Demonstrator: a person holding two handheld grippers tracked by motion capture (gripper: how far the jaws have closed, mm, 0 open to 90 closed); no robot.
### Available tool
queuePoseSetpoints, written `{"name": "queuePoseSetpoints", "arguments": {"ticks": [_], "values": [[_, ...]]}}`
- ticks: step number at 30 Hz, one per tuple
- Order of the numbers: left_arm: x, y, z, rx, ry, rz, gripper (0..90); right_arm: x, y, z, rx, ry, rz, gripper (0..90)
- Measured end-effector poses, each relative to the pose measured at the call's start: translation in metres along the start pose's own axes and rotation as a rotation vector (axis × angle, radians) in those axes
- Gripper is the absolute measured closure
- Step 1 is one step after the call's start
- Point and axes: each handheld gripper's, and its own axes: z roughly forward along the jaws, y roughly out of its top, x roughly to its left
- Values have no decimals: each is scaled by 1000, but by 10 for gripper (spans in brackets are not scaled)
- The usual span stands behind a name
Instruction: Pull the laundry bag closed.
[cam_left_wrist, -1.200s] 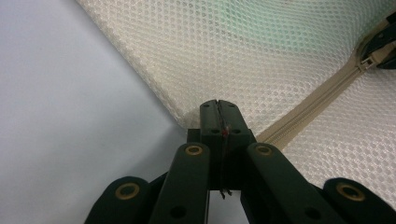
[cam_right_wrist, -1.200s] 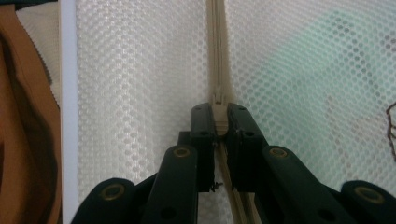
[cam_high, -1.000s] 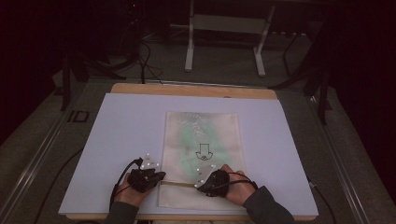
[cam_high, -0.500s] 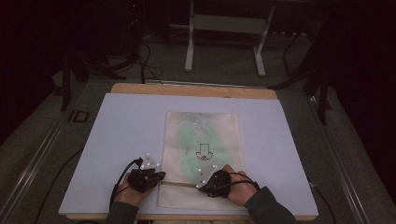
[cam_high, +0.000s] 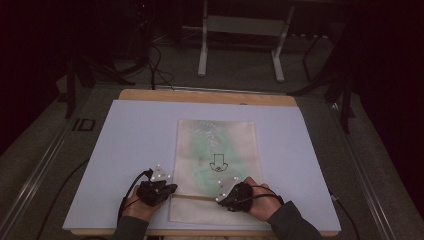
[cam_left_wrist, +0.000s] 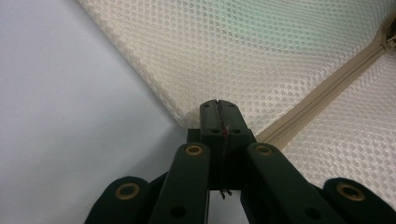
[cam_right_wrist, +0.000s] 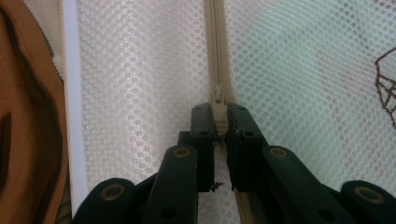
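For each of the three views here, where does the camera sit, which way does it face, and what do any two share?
High view: above the person's side, looking forward and down on the table; both hands, the left gripper and right gripper show.
Left gripper view: rides the left gripper, looking along shut jaws pinching the mesh bag at its corner.
Right gripper view: rides the right gripper, jaws closed on the zipper pull.
Shared: the mesh bag and its zipper.

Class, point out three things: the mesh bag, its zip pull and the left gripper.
mesh bag (cam_high: 220, 135), high view, upper mesh panel.
zip pull (cam_right_wrist: 218, 100), right gripper view, tab between the jaws.
left gripper (cam_left_wrist: 218, 108), left gripper view, closed tips.
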Motion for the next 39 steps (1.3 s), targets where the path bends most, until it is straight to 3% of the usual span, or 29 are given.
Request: {"name": "queuePoseSetpoints", "arguments": {"ticks": [18, 39], "values": [[0, 0, 0, 3, 3, 2, 897, -1, -10, -8, 0, -10, 9, 827], [-1, 1, 0, 8, 7, 8, 897, -3, -31, -21, 5, -26, 51, 827]]}}
